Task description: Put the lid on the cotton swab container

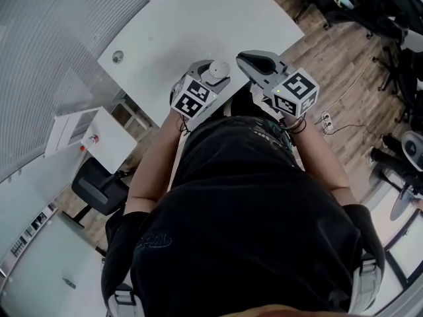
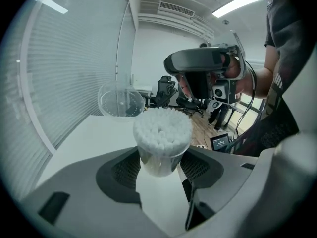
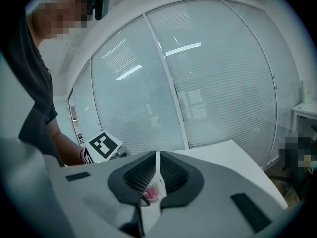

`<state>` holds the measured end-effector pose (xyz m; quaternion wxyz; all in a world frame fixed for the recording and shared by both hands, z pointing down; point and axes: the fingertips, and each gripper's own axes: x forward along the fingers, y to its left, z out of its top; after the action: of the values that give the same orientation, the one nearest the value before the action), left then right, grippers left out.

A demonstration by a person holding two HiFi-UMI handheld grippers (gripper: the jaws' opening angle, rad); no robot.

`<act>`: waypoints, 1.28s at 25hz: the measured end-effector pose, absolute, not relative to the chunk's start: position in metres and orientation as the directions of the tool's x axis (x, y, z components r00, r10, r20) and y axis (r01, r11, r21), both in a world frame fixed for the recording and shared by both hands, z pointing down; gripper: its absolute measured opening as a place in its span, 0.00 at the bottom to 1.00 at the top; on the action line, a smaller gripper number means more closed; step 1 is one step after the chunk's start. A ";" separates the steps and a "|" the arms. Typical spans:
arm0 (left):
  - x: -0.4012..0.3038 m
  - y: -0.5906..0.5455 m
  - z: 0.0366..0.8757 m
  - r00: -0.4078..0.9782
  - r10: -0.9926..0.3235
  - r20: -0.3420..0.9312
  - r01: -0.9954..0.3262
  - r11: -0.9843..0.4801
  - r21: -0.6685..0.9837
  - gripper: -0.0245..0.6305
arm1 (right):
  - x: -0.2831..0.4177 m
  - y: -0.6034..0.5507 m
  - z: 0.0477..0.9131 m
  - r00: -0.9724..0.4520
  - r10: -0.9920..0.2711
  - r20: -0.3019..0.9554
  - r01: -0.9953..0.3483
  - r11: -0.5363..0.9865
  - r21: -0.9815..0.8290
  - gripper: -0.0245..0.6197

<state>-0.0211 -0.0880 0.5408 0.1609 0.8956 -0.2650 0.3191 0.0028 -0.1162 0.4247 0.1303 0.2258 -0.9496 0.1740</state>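
My left gripper [image 2: 159,166] is shut on a clear cotton swab container [image 2: 161,142], its pads against the sides. The container stands upright, packed with white swabs, its top uncovered. In the head view this gripper [image 1: 210,79] holds the container [image 1: 217,70] over the table's near edge. A clear round lid [image 2: 120,100] hangs just behind and to the left of the container's top. My right gripper [image 3: 156,175] is shut on a thin clear edge, the lid [image 3: 157,163] seen edge-on. That gripper [image 1: 246,59] sits just right of the container.
A white table [image 1: 198,18] with a round grommet [image 1: 117,57] lies ahead. Blinds on a glass wall [image 3: 213,83] run along its far side. A white cabinet [image 1: 99,137] and a dark office chair [image 1: 99,187] stand at my left. More chairs and cables [image 1: 370,18] are on the wood floor at right.
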 end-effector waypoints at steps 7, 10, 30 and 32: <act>-0.033 -0.068 0.517 0.641 -0.332 0.692 -0.525 -0.847 0.080 0.44 | -0.011 -0.110 0.413 -0.873 -0.382 0.302 -0.464 0.841 -0.279 0.08; -0.032 -0.065 0.512 0.647 -0.325 0.689 -0.521 -0.849 0.089 0.44 | -0.012 -0.111 0.409 -0.881 -0.375 0.288 -0.453 0.844 -0.288 0.09; -0.024 -0.047 0.489 0.669 -0.299 0.681 -0.469 -0.880 0.074 0.44 | -0.011 -0.104 0.404 -0.898 -0.342 0.278 -0.430 0.817 -0.385 0.29; -0.021 -0.046 0.489 0.670 -0.288 0.684 -0.456 -0.887 0.073 0.44 | -0.008 -0.104 0.403 -0.901 -0.339 0.271 -0.427 0.807 -0.408 0.31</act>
<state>-0.0206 -0.0457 0.4887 0.1194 0.9060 -0.2052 0.3504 -0.0084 -0.1038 0.4032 0.0930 0.2026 -0.9459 0.2356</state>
